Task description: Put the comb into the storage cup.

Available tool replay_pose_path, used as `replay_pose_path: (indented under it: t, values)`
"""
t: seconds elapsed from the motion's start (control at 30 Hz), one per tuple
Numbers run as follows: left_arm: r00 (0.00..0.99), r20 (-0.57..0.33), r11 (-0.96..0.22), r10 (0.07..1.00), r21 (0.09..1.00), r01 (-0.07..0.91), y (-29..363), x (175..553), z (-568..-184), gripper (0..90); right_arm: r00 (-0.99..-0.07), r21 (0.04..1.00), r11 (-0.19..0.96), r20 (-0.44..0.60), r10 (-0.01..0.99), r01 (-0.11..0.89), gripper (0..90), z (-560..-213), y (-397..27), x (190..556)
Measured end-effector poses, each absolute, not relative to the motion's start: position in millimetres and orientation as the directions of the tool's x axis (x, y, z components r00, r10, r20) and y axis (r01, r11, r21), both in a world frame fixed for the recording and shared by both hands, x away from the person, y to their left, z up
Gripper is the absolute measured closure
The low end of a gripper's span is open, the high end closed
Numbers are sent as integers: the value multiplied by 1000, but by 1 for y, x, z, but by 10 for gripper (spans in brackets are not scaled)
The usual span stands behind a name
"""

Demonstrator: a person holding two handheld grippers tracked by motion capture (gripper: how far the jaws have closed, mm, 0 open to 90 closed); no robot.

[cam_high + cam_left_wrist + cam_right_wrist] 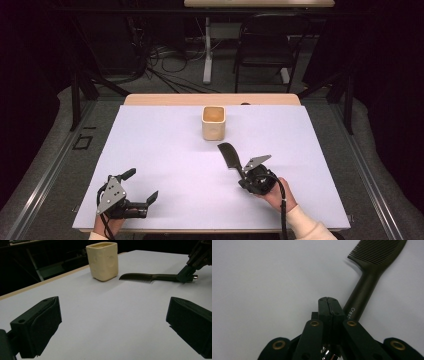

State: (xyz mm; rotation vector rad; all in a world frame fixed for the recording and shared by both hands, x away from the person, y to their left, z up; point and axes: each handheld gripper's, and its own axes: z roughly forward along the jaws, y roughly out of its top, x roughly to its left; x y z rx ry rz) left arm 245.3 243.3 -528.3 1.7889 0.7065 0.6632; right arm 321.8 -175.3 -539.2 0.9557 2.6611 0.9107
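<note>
A black comb (229, 154) (140, 277) (372, 272) lies right of the middle of the white sheet (165, 150), its teeth end toward the cream square cup (213, 122) (103, 261). My right gripper (243, 176) (328, 301) is shut on the comb's handle, with the jaws pressed together and the handle running out to their right. From the left gripper view, the right gripper (186, 273) clamps the handle near its silver end. My left gripper (142, 184) (113, 322) rests at the front left, open wide, with nothing between its jaws.
The cup stands upright near the far edge of the sheet, and nothing shows in its open top. A wooden tabletop edge (210, 99) lies beyond the sheet. A black chair (265, 45) and floor cables (170, 65) sit behind the table.
</note>
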Motion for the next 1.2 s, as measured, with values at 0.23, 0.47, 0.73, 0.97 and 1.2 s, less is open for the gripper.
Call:
replay_pose_path:
  t: [0.23,0.47,0.73,0.97,1.2]
  values:
    - [672,104,-273,733,950,151,243,245,-528,0,-763,601,595,39,645,533,900,-538,-184,323]
    - [673,101,-273,733,950,154,243,245,-528,0,-747,592,595,19,665,544,900,-537,-191,323]
    - [674,101,-272,732,950,154,243,245,-528,0,-741,584,611,-25,671,534,900,-535,-196,325]
    - [674,100,-272,732,950,155,243,245,-528,0,-746,579,618,-25,665,532,887,-536,-196,325]
    - [674,103,-274,732,949,153,243,245,-528,0,-762,582,624,-12,648,522,796,-531,-193,322]
